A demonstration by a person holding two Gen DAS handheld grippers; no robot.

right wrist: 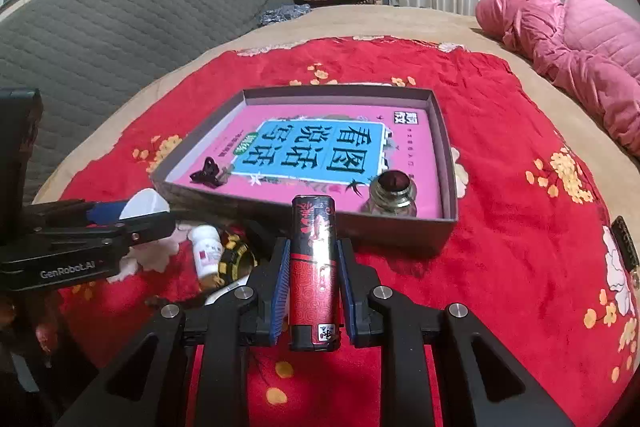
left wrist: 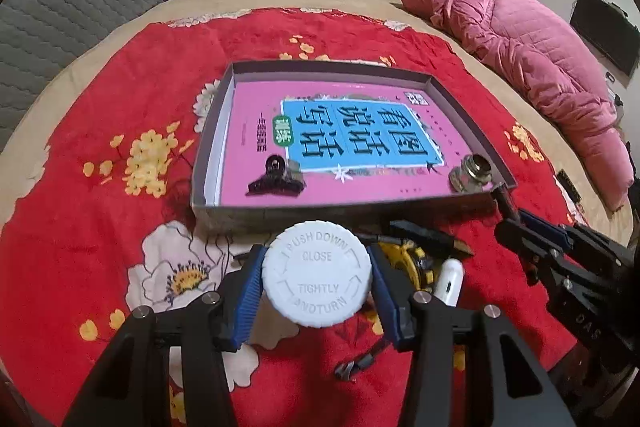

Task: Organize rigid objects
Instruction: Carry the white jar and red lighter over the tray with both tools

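Observation:
My left gripper [left wrist: 318, 283] is shut on a white child-proof bottle cap [left wrist: 317, 273], held just in front of the grey shallow box [left wrist: 340, 215]. It also shows in the right wrist view [right wrist: 132, 211]. My right gripper [right wrist: 313, 267] is shut on a red and black lighter [right wrist: 314, 267], held upright before the box's near wall [right wrist: 392, 227]. The box holds a pink book [left wrist: 344, 131], a black binder clip [left wrist: 276, 179] and a small glass ink bottle [left wrist: 472, 173].
On the red floral blanket [left wrist: 100, 115] before the box lie a yellow-black tape measure [right wrist: 236, 257], a small white pill bottle [right wrist: 207, 253], a white tube [left wrist: 450, 281] and a dark clip [left wrist: 354, 365]. A pink padded coat [left wrist: 520, 47] lies at the right.

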